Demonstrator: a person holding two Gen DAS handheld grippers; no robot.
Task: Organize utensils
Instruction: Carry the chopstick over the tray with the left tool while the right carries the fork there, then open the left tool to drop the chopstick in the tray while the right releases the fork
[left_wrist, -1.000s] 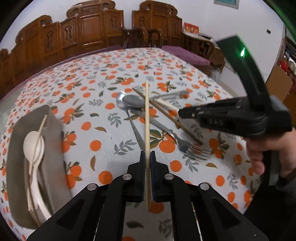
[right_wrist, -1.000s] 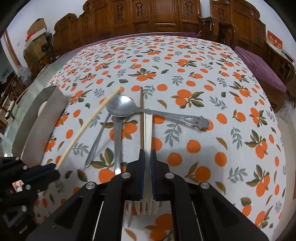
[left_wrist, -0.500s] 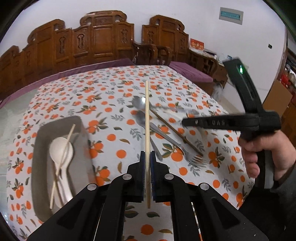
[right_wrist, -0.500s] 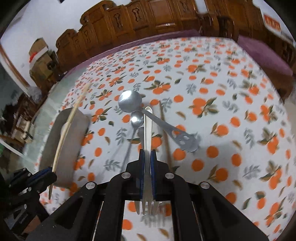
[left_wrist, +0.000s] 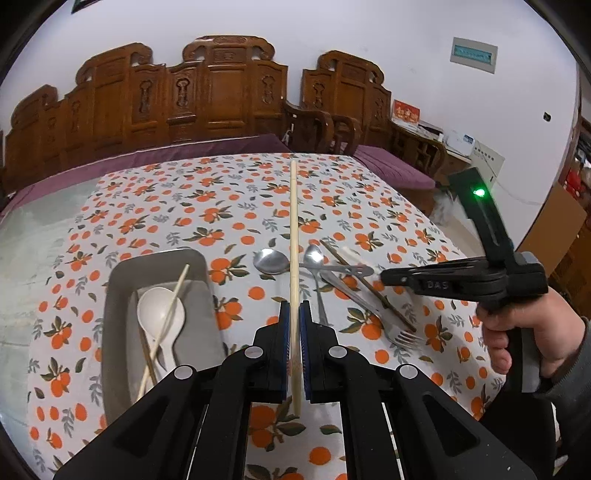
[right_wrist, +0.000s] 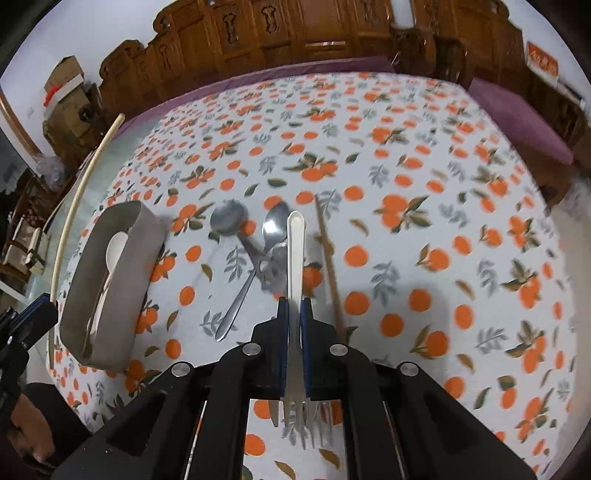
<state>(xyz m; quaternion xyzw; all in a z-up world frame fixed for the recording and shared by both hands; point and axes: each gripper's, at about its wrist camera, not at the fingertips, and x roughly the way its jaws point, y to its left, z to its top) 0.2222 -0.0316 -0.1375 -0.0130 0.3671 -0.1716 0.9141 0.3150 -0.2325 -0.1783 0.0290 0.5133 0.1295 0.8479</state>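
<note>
Both grippers have risen off the table, left gripper clamped on a pale chopstick pointing straight ahead, right gripper pinching a white fork, grey tray lying nearer the left

Both views are fisheye cameras riding the 2 hand-held grippers, each looking forward along its fingers and down at the orange-print tablecloth. The left wrist view sits above the near edge, just right of the grey tray, facing the carved wooden bench behind the table. The right wrist view hangs further right of the tray, tilted more steeply down, and is motion-blurred. Both share the tray, the loose metal spoons beside it and the bench.
</note>
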